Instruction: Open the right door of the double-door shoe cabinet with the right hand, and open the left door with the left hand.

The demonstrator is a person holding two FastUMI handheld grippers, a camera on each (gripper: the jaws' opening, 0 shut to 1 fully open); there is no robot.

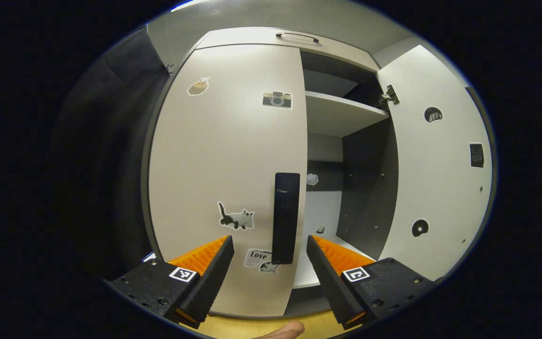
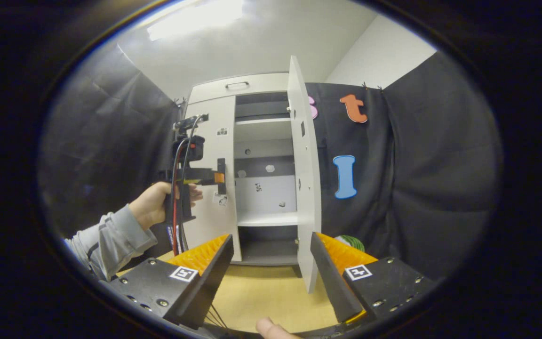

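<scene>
The right door [image 2: 303, 174] is open. I bring my left gripper [image 1: 270, 249], fingers spread, to the left door's handle [image 1: 285, 217]; next I must pinch and pull it. My right gripper [image 2: 271, 249] is spread, holding nothing.

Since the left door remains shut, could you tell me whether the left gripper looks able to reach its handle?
Probably yes: the left gripper has its jaws open either side of the handle, with nothing between.

Right door [image 2: 303, 174] swung out beside shut left door [image 1: 226, 165].
</scene>
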